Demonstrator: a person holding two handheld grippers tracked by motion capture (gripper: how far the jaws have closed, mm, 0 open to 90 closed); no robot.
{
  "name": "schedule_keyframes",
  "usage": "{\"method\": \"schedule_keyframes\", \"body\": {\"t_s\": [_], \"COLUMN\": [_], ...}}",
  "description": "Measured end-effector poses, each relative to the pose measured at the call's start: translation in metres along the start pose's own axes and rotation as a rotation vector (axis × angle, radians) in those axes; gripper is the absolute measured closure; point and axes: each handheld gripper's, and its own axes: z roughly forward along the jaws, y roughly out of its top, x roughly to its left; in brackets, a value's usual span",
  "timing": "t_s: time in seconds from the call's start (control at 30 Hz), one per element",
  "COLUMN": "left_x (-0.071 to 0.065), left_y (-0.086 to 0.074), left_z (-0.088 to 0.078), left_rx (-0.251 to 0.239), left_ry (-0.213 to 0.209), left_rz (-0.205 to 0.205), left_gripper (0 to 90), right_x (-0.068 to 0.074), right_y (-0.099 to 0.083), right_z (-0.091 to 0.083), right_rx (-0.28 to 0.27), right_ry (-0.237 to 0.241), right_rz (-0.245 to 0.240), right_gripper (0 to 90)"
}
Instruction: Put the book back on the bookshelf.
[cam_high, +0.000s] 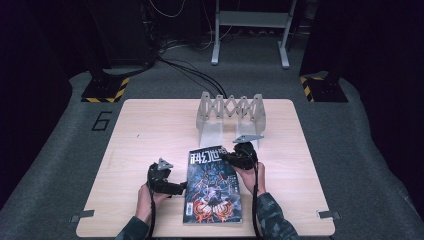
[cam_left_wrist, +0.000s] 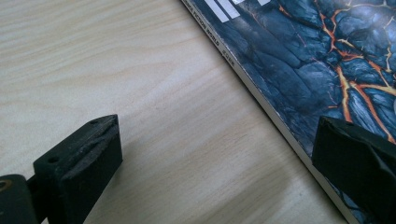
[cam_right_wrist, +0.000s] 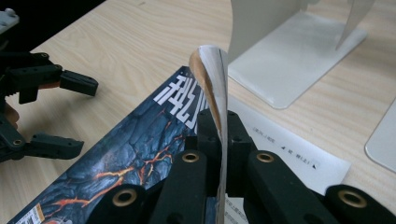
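A magazine (cam_high: 212, 187) with a dark blue and orange cover lies flat at the table's near middle. My right gripper (cam_high: 226, 157) is at its far right corner, shut on the cover. In the right gripper view the jaws (cam_right_wrist: 219, 135) pinch the cover's corner (cam_right_wrist: 210, 70), which stands up curled above the magazine (cam_right_wrist: 135, 154), baring a white printed page (cam_right_wrist: 289, 154). My left gripper (cam_high: 181, 188) rests at the magazine's left edge, open. Its pads (cam_left_wrist: 93, 154) stand wide apart, one over bare wood, the other over the magazine's spine edge (cam_left_wrist: 261, 88). It also appears in the right gripper view as the left gripper (cam_right_wrist: 81, 116).
A grey folding book rack (cam_high: 230, 112) stands on the wooden table (cam_high: 150, 130) just behind the magazine, its white base plate (cam_right_wrist: 294, 56) close to the lifted corner. Bare wood lies to the left and right. Beyond the table are floor cables and stand legs.
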Motion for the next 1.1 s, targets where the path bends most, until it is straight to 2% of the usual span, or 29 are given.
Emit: {"method": "schedule_keyframes", "body": {"t_s": [0.03,0.07,0.1,0.13,0.2,0.3,0.43,0.63,0.7,0.73,0.9,0.93,0.97,1.1], "left_x": [-0.001,0.000,0.001,0.001,0.001,-0.002,-0.007,-0.008,-0.009,-0.009,-0.012,-0.012,-0.014,-0.017], "left_y": [0.001,0.003,0.006,0.006,0.010,0.017,0.025,0.028,0.030,0.031,0.033,0.034,0.035,0.037], "left_z": [0.000,-0.001,-0.001,-0.001,-0.001,0.002,0.006,0.012,0.015,0.017,0.023,0.024,0.025,0.029], "left_rx": [-0.021,-0.019,-0.038,-0.038,-0.043,-0.050,-0.039,-0.039,-0.034,-0.023,-0.021,-0.013,-0.018,-0.001], "left_ry": [-0.015,-0.035,-0.056,-0.056,-0.088,-0.110,-0.133,-0.159,-0.170,-0.179,-0.194,-0.204,-0.201,-0.225], "left_rz": [-0.031,-0.024,-0.053,-0.053,-0.066,-0.064,-0.042,-0.058,-0.058,-0.040,-0.050,-0.041,-0.052,-0.034], "left_gripper": [1.2,1.2,0.8,0.8,0.7,0.5,0.6,0.7,0.9,1.0,1.5,1.7,2.0,3.9], "right_x": [0.004,0.004,0.008,0.008,0.011,0.013,0.018,0.022,0.023,0.024,0.027,0.027,0.027,0.030], "right_y": [0.001,0.001,0.002,0.002,0.003,0.003,0.004,0.005,0.005,0.005,0.005,0.005,0.005,0.003], "right_z": [-0.003,-0.003,-0.006,-0.006,-0.008,-0.012,-0.017,-0.021,-0.023,-0.024,-0.027,-0.027,-0.028,-0.031], "right_rx": [-0.017,-0.017,-0.030,-0.030,-0.045,-0.060,-0.091,-0.113,-0.121,-0.134,-0.143,-0.150,-0.152,-0.174], "right_ry": [-0.003,-0.003,-0.004,-0.004,-0.005,-0.007,-0.008,-0.010,-0.013,-0.009,-0.009,-0.008,-0.008,-0.008], "right_rz": [-0.007,-0.007,-0.010,-0.010,-0.022,-0.019,-0.041,-0.051,-0.052,-0.060,-0.064,-0.072,-0.071,-0.080], "right_gripper": [88.7,88.7,88.7,88.7,88.7,88.8,88.7,88.8,88.8,88.8,88.8,88.8,88.8,88.8]}}
